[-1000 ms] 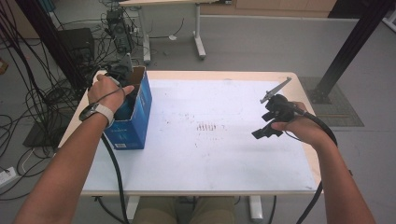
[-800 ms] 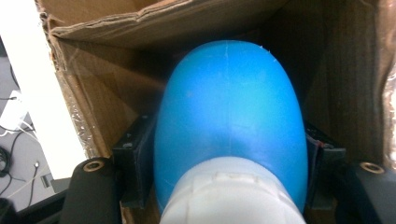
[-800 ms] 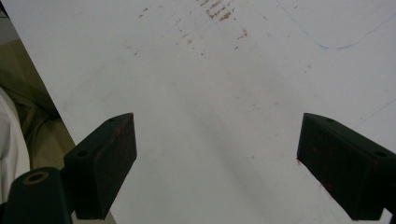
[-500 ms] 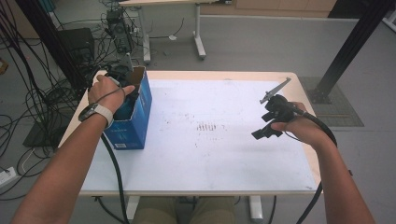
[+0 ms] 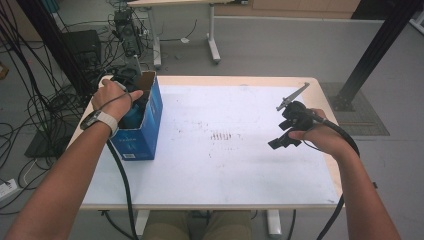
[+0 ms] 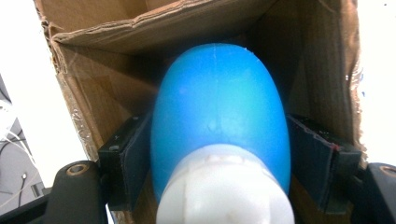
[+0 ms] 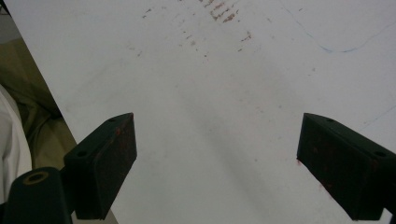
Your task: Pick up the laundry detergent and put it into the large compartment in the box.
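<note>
— Hidden in the high view: most of the left gripper [image 5: 131,89], sunk into the blue box [image 5: 141,131] at the table's [image 5: 240,170] left edge, covered by the left hand [image 5: 114,98].
— And the blue bottle [image 6: 219,121]?
— Cut off at the bottom edge in the left gripper view; white cap [image 6: 224,186] blurred. Cannot tell whether the jaws press its sides or merely flank them.
— Box print?
— Too small to read.
</note>
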`<state>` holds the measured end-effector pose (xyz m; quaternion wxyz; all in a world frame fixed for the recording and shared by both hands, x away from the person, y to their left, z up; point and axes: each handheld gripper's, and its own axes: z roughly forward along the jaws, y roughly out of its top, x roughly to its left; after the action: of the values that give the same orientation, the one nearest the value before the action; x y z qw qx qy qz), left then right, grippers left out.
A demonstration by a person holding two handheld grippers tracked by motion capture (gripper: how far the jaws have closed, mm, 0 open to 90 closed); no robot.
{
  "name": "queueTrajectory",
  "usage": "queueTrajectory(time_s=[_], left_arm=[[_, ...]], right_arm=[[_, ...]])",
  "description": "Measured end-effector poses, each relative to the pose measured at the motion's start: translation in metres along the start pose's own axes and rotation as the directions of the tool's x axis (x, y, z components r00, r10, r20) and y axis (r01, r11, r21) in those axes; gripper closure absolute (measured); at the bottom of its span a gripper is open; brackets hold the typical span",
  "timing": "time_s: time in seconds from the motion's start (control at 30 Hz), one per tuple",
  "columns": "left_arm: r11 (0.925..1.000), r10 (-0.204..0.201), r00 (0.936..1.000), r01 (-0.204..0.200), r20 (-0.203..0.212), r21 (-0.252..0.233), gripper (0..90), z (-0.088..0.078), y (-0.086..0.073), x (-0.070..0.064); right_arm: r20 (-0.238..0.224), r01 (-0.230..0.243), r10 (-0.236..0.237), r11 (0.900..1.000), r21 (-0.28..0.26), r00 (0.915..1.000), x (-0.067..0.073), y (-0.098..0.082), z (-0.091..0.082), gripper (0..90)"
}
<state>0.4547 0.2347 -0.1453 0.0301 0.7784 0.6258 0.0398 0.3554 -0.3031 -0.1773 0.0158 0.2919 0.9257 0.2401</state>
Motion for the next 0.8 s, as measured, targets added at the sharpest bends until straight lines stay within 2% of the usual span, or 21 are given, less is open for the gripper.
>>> queueTrajectory(time_s=[0.3,0.33,0.57,0.6,0.8], left_arm=[[0.9999,0.004,0.9999,-0.004,0.011,-0.014,26.6,-0.004,-0.004,0.003],[0.9999,0.003,1.0000,-0.003,0.008,-0.014,24.4,-0.005,-0.004,0.003],[0.9998,-0.001,0.9991,0.002,0.043,-0.021,23.2,-0.009,-0.008,0.010],[0.9997,-0.003,0.9989,0.004,0.048,-0.025,20.4,-0.010,-0.009,0.010],[0.9995,0.005,0.9986,-0.003,0.053,-0.031,20.0,-0.012,-0.011,0.012]], right_arm=[[0.000,0.009,-0.009,1.000,0.002,1.0000,0.001,0.002,0.000,12.1],[0.001,0.009,-0.009,1.000,0.002,1.0000,0.001,0.003,0.000,12.1],[-0.002,0.015,-0.015,1.000,0.002,0.9999,0.002,0.007,0.002,12.0],[-0.003,0.017,-0.017,1.000,0.000,0.9998,0.002,0.007,0.002,12.1],[-0.004,0.018,-0.018,1.000,0.000,0.9998,0.003,0.009,0.003,12.0]])
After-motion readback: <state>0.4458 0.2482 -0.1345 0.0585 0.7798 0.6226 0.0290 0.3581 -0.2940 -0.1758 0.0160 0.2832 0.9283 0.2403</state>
